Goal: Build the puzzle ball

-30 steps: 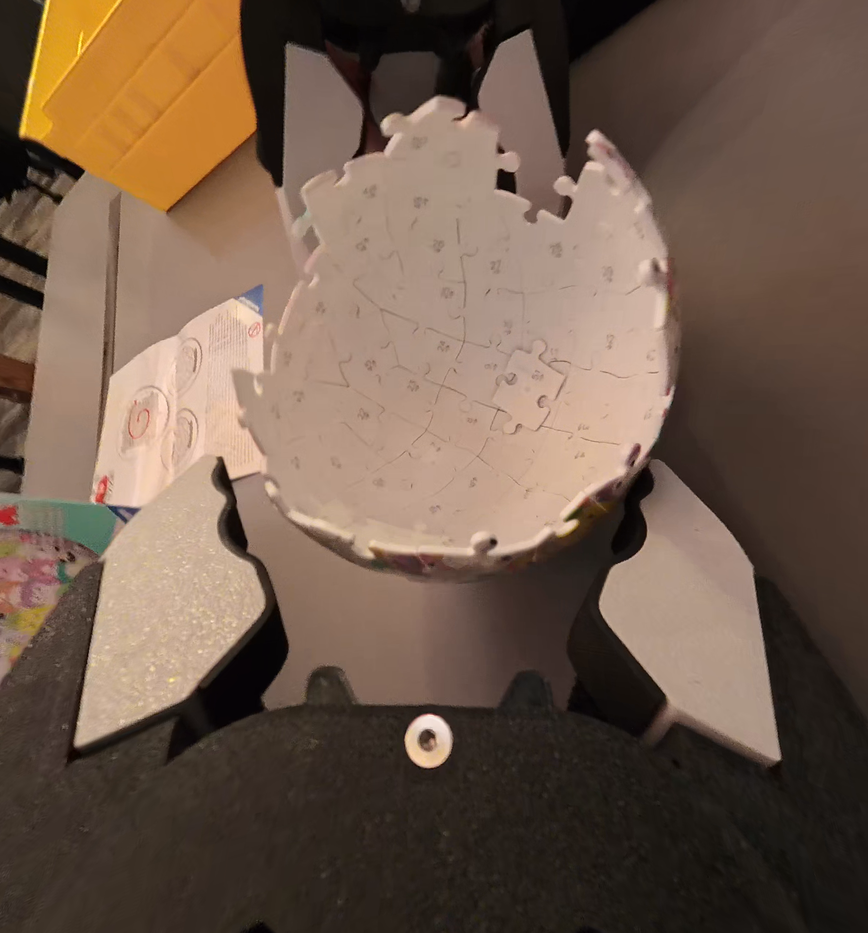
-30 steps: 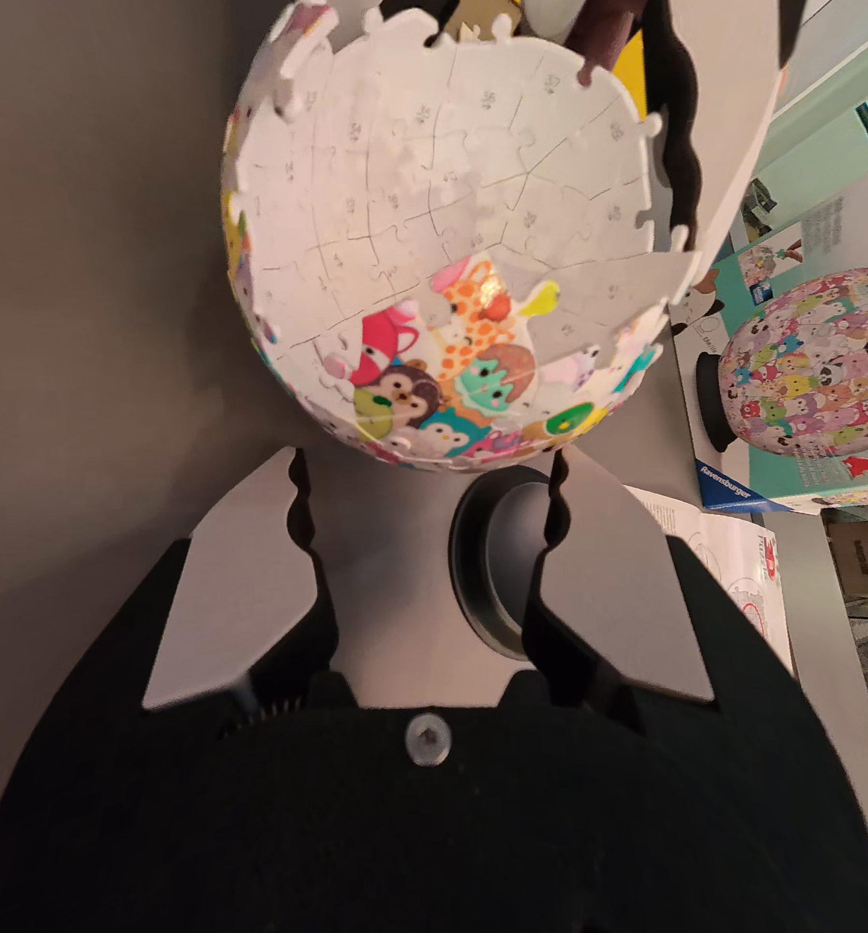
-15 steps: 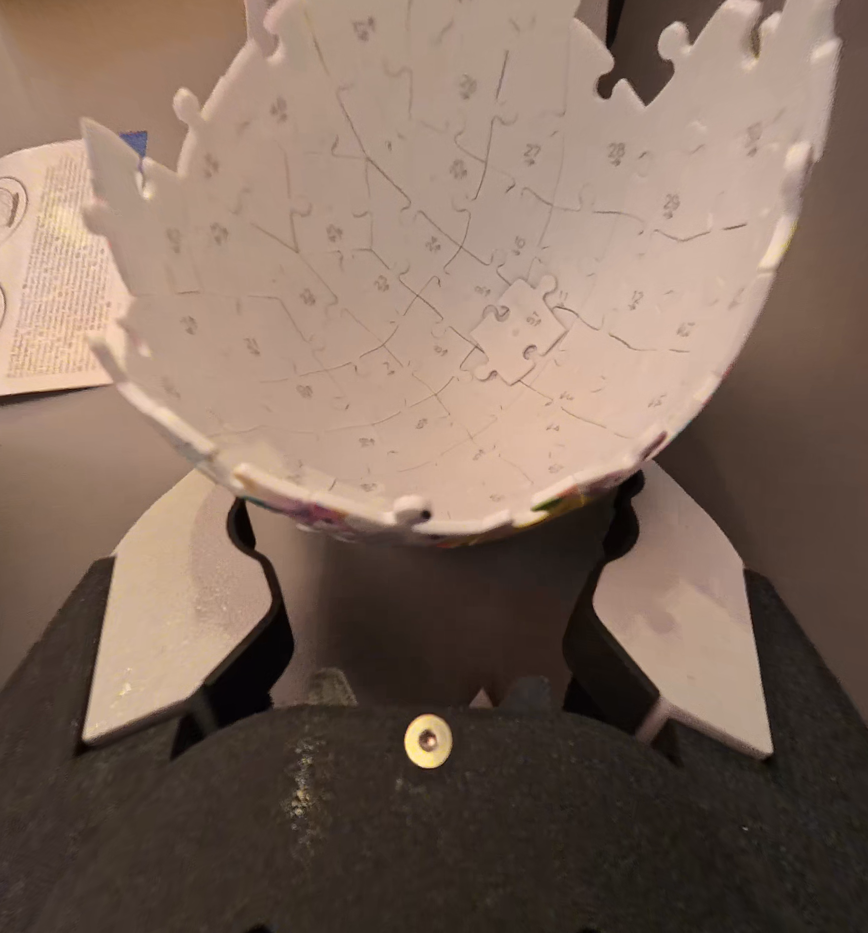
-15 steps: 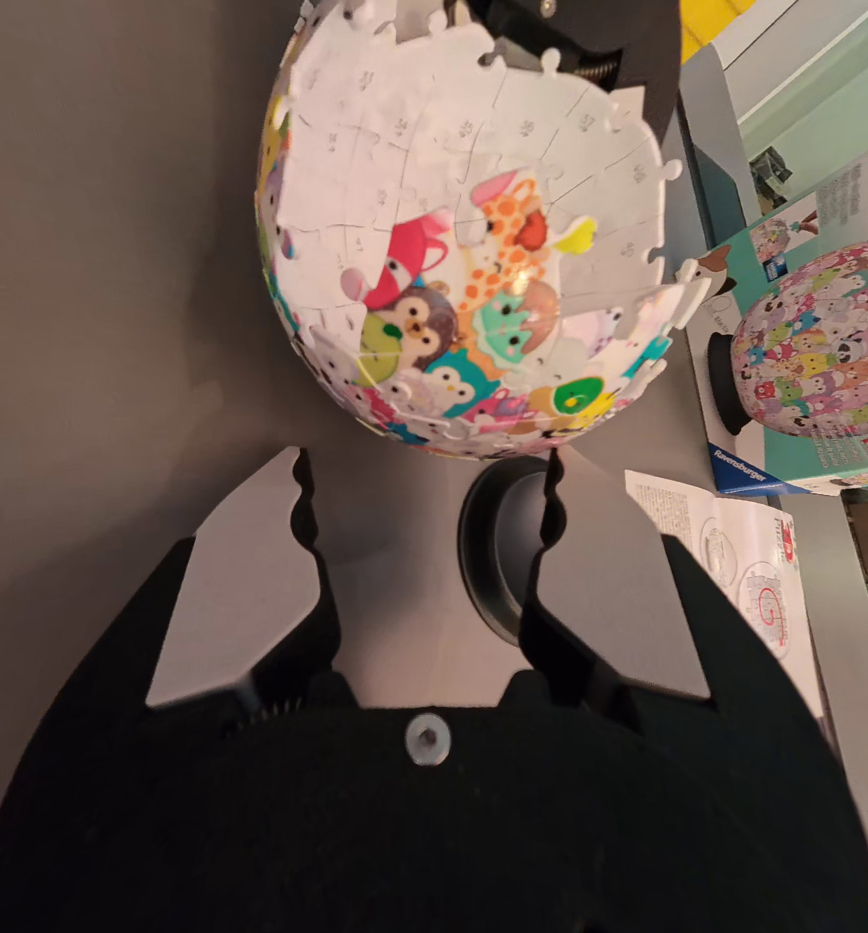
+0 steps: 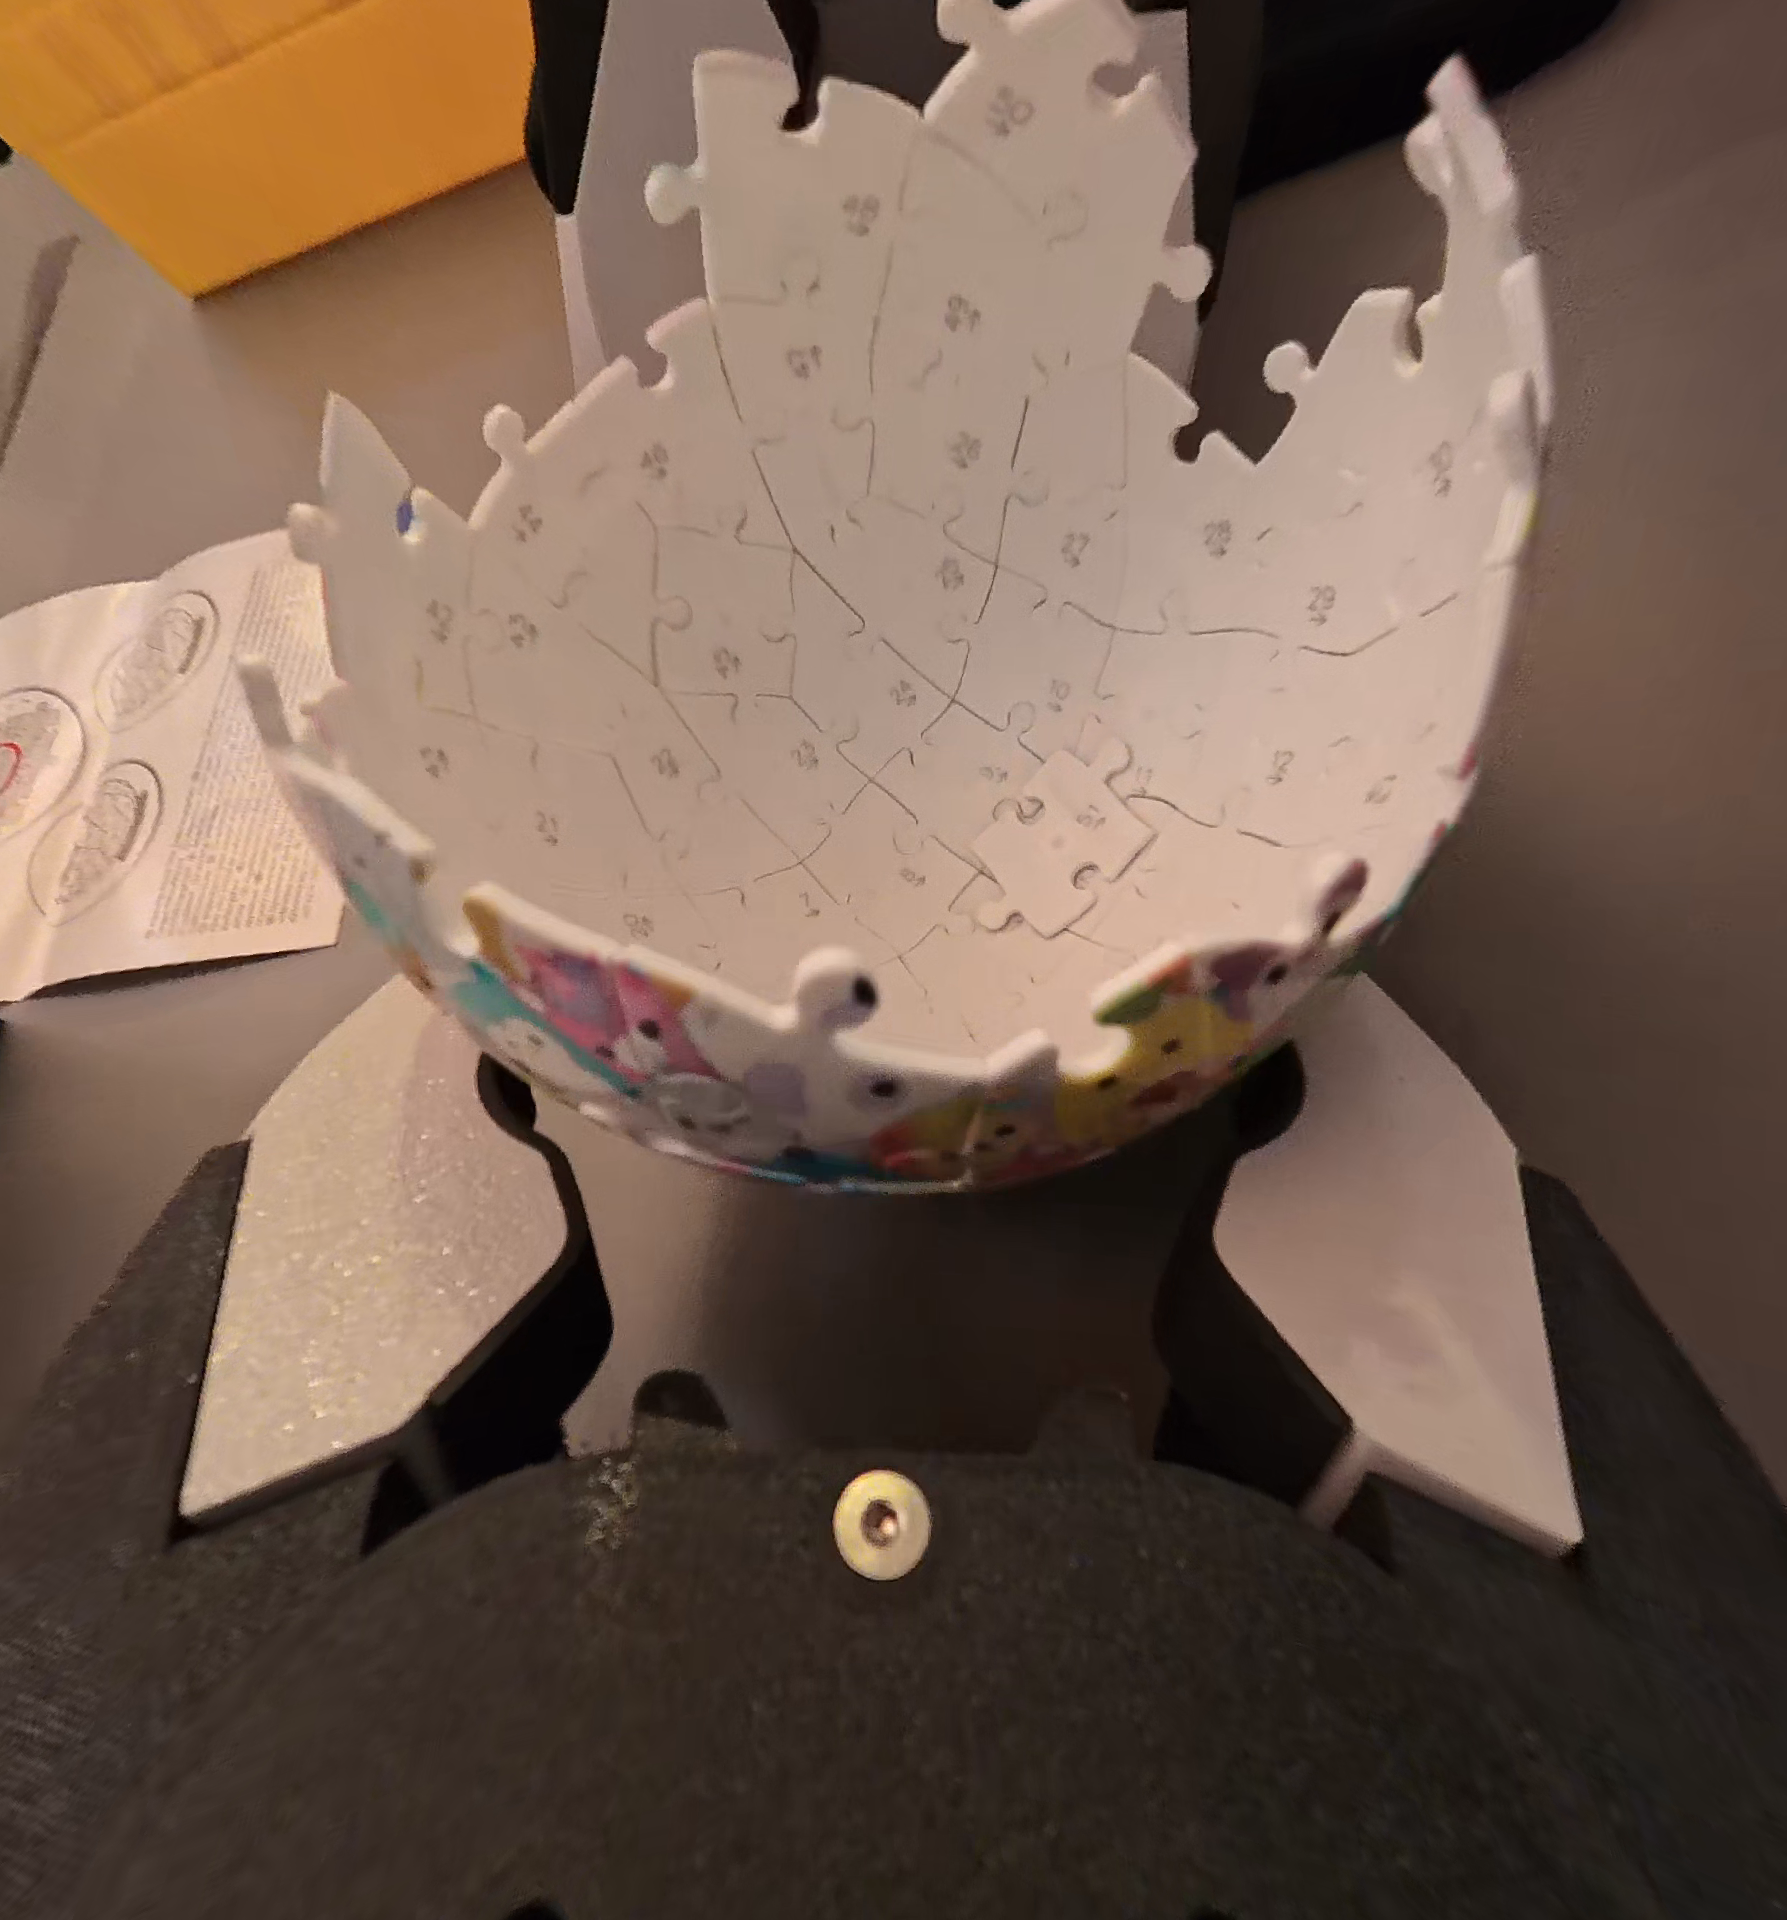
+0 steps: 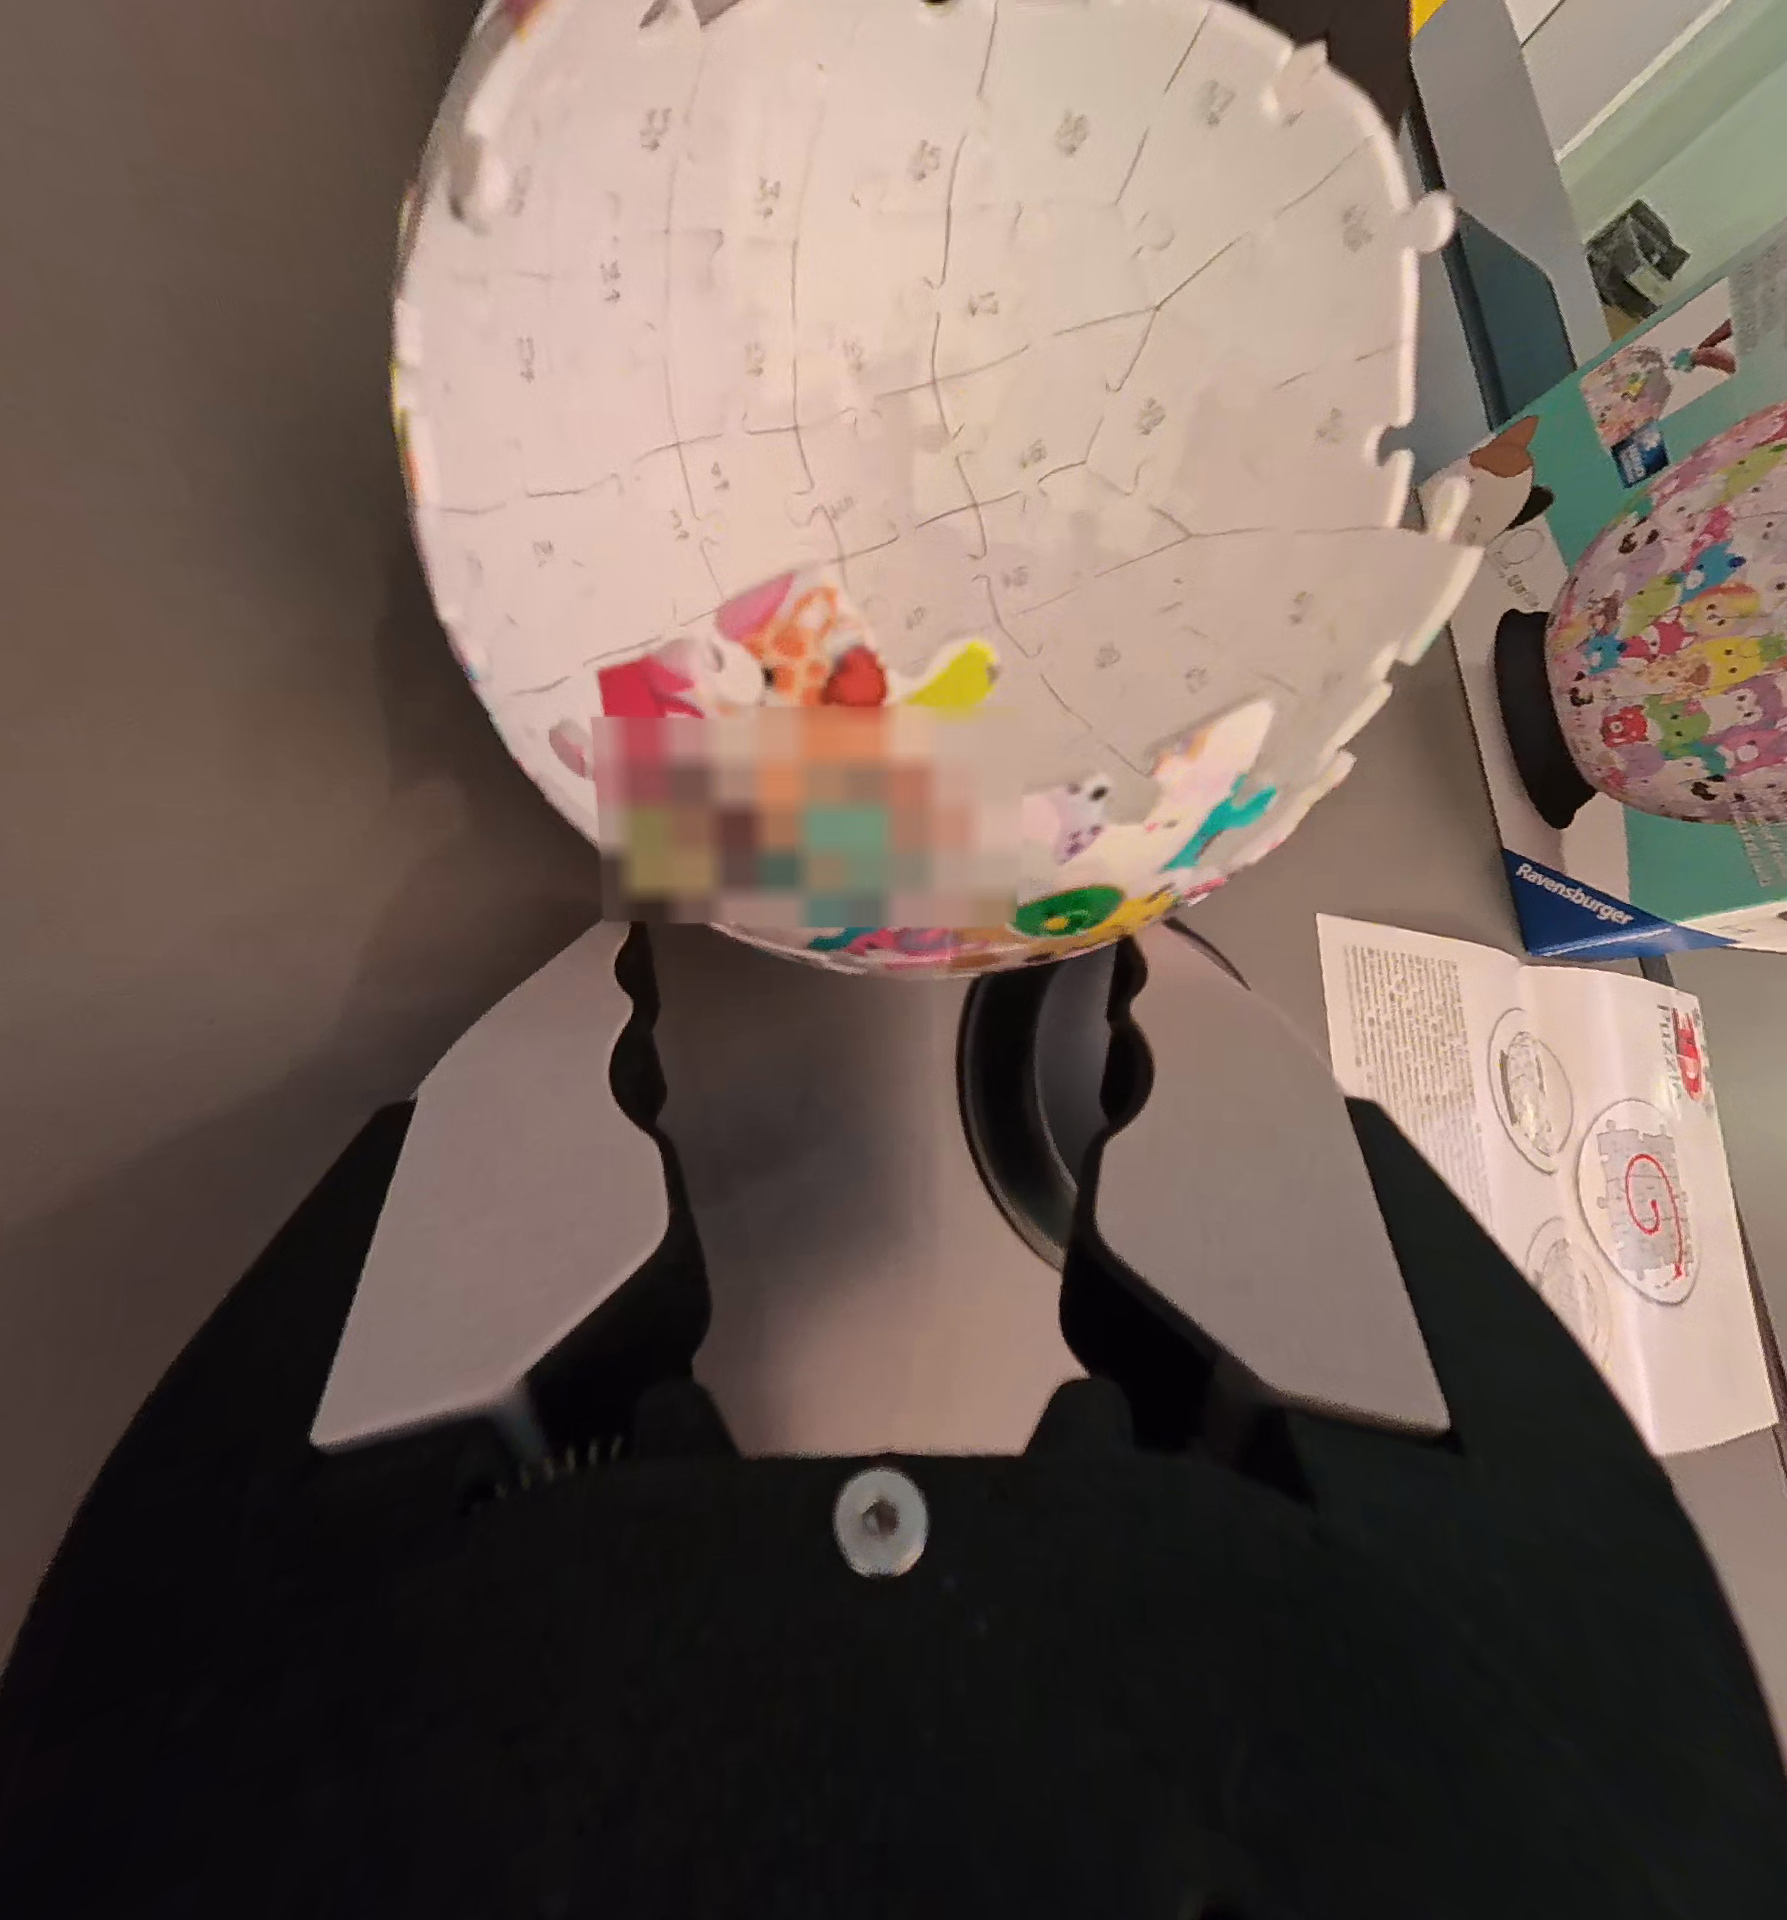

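Both grippers are spread wide with nothing between their fingers: the left gripper (image 5: pixel 889 1049) just under the half-built puzzle shell (image 5: pixel 920 644) and the right gripper (image 6: pixel 873 966) likewise, above the grey table (image 6: pixel 141 623). The shell could crack apart if squeezed. A loose piece (image 5: pixel 1060 852) inside shows only from the left; the black stand (image 6: pixel 1014 1122) and box (image 6: pixel 1699 644) near the table's edge only from the right.

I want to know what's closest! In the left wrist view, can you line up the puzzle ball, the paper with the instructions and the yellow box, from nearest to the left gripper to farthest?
1. Puzzle ball: right at the tips of the left gripper, straight ahead.
2. Instruction sheet: flat on the table, off to the left.
3. Yellow box: far back, upper left.
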Tool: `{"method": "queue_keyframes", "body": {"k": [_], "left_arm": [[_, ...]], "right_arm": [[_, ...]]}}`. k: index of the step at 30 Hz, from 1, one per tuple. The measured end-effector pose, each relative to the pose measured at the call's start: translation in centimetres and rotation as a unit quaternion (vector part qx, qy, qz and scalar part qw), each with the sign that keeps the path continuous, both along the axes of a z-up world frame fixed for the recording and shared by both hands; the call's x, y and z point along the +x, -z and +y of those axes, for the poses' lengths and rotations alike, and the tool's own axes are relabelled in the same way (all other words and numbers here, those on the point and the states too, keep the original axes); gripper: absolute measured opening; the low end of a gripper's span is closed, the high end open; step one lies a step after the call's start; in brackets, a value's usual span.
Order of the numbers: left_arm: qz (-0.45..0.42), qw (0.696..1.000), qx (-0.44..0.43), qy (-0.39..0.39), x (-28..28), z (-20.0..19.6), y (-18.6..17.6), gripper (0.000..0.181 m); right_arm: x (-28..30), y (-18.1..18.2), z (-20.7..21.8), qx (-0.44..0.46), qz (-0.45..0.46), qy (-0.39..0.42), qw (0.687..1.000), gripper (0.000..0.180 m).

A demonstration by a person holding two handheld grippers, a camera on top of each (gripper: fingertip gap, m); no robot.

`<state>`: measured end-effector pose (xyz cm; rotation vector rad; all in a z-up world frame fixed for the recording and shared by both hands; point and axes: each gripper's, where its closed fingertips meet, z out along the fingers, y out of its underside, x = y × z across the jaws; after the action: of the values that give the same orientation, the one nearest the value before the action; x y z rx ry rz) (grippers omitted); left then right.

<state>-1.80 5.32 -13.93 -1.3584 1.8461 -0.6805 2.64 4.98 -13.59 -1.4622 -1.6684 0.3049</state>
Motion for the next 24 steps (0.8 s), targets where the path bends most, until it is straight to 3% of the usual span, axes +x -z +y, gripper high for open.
{"method": "queue_keyframes", "body": {"k": [17,24], "left_arm": [[0.023,0.991,0.131,0.027,0.4,-0.1,-1.0,0.125],[0.051,0.981,0.183,0.033,0.3,-0.2,-1.2,0.124]], "right_arm": [[3.2,0.0,-1.3,-0.003,-0.025,0.055,0.998,0.087],[3.9,-3.1,-4.5,-0.035,0.042,0.048,0.997,0.087]]}}
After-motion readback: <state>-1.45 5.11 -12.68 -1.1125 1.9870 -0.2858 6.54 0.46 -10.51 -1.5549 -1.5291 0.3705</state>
